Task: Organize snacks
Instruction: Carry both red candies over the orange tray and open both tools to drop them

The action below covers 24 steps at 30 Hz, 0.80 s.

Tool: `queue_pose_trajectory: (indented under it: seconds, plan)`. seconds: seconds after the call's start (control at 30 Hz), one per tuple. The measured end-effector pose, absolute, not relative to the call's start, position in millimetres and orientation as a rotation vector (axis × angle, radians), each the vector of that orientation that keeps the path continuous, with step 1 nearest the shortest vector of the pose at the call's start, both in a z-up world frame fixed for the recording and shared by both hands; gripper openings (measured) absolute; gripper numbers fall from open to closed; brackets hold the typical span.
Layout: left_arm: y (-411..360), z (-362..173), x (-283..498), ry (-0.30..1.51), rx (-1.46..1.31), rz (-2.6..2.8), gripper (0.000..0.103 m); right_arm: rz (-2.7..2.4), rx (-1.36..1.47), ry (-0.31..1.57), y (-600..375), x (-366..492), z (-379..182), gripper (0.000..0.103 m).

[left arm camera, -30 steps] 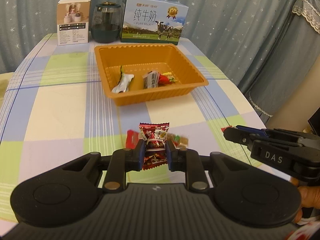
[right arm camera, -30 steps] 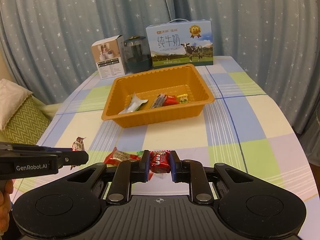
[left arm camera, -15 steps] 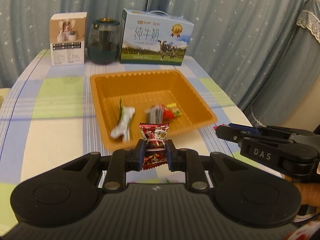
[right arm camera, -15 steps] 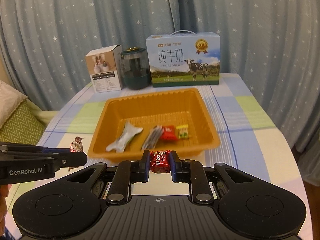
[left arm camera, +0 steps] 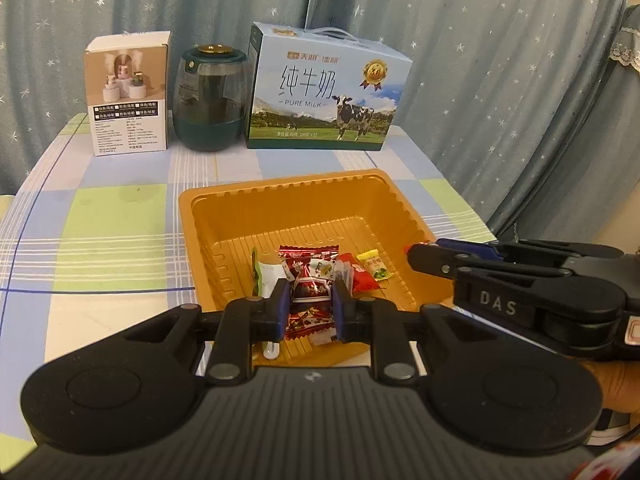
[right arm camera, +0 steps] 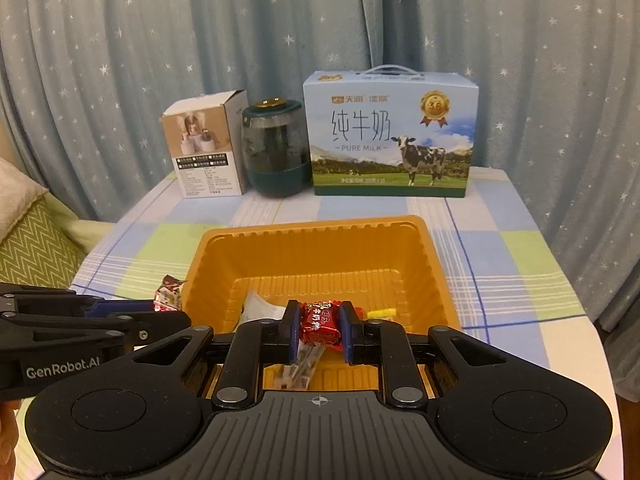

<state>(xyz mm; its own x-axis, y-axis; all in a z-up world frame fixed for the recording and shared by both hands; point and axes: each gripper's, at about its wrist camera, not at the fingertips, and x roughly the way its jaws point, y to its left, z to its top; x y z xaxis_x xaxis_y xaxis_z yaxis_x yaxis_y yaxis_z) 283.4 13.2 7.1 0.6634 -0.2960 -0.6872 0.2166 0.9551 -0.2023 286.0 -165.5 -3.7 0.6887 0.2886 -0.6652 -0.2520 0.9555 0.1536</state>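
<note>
An orange tray sits mid-table with several wrapped snacks in it, among them a yellow candy and a white-green packet. My left gripper is shut on a dark red wrapped candy and holds it over the tray's near edge. My right gripper is shut on a red wrapped candy, also above the tray's near side. Each gripper shows in the other's view: the right one, the left one with its candy.
At the table's back stand a small white product box, a dark green jar and a blue milk carton. Blue starred curtains hang behind. A green cushion lies left of the table.
Both grippers have moved forward from the table's near part to above the tray's near side, each still holding its candy. The loose candies on the table are out of view.
</note>
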Motion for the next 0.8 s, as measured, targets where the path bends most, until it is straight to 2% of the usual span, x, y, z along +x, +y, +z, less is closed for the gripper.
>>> queue_pose_trajectory:
  seconds: [0.33,0.4,0.43,0.8]
  plan:
    - [9,-12,305,0.816,-0.088,-0.283,0.02,0.29,0.079,0.794,-167,304,-19,0.021]
    - [10,-15,307,0.807,-0.086,-0.268,0.03,0.287,0.086,0.797,-169,306,-20,0.021]
    - [11,-16,307,0.806,-0.081,-0.258,0.038,0.287,0.087,0.797,-170,306,-21,0.021]
    - [29,-17,287,0.792,-0.093,-0.238,0.04,0.27,0.124,0.797,-181,310,-21,0.021]
